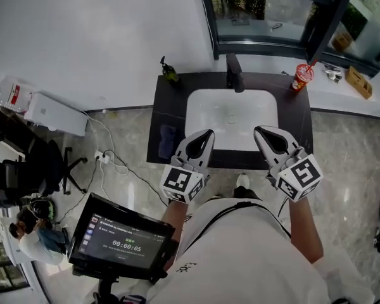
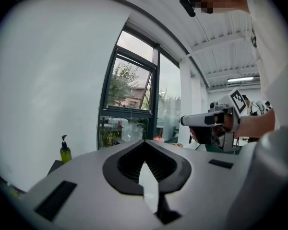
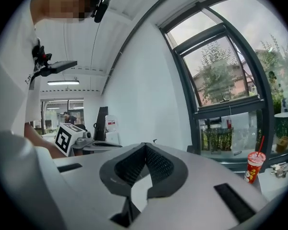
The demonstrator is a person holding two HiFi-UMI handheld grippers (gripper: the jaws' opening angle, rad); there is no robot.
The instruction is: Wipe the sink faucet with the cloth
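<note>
Ahead of both pairs of fingers, across one white sink (image 1: pixel 231 116), one black faucet (image 1: pixel 234 73) is seen at the back of the dark desk (image 1: pixel 297 106). One blue cloth (image 1: pixel 167 135) is laid on the desk just left of the left gripper (image 1: pixel 207 133), apart from it. Two grippers are held side by side over the sink's near edge. The left gripper's fingers (image 2: pixel 127 164) are closed tip to tip with nothing between them, and the fingers (image 3: pixel 163 169) of the right gripper (image 1: pixel 259 130) are likewise pressed together and empty. One green soap bottle (image 1: pixel 170 72) is stood beyond and left of the left fingers. One red cup (image 1: pixel 302 76) with a straw is stood beyond and right of the right fingers. The basin lies between the fingers and the faucet.
</note>
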